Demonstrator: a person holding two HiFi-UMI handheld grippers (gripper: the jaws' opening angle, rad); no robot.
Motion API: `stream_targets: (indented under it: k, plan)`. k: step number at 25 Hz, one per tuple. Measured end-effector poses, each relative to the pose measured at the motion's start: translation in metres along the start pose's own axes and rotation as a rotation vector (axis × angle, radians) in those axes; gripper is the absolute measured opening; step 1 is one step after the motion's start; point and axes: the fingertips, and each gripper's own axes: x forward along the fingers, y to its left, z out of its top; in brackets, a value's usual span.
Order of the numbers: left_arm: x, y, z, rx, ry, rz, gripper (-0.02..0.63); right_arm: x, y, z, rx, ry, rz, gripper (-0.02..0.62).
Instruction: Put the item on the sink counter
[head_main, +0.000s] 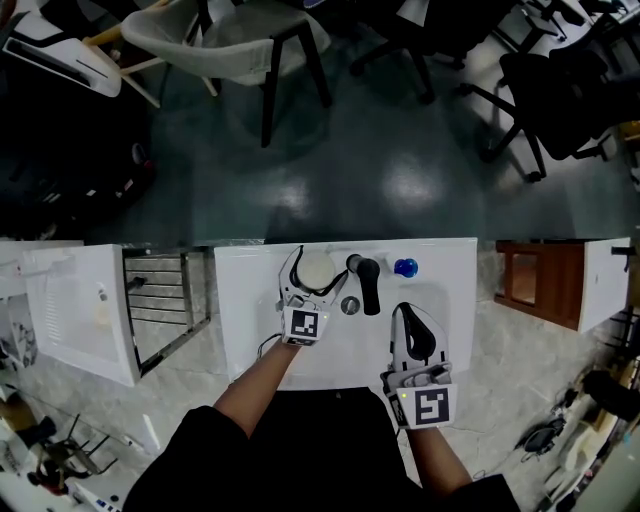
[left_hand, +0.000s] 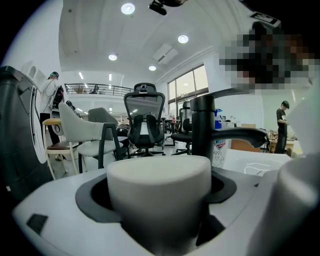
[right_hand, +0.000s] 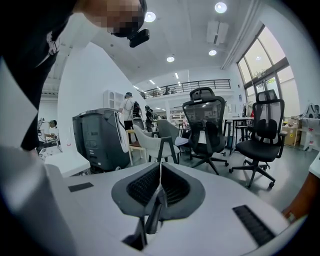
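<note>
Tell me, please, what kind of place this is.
Probably an open office or workshop, not a bathroom: black mesh office chairs, a white sink counter with a black faucet on open floor.

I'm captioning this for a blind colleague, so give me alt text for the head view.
Seen from above, the left hand-held gripper holds a round white object at the white sink counter beside a black faucet; the right hand-held gripper is shut and empty.
</note>
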Motion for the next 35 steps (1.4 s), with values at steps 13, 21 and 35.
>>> stream_targets:
  k: [13, 21, 35]
  plan:
    - [0.002, -0.003, -0.015, 0.077, 0.036, -0.067, 0.456, -0.005, 0.001, -0.01, -0.002, 0.012, -0.017, 0.032]
    - [-0.004, -0.006, -0.031, 0.059, 0.102, -0.148, 0.456, -0.017, 0.008, -0.006, 0.003, -0.005, -0.005, 0.032]
    - [-0.042, 0.005, -0.035, -0.024, 0.125, -0.135, 0.457, -0.041, 0.036, 0.002, -0.008, -0.01, -0.042, 0.032]
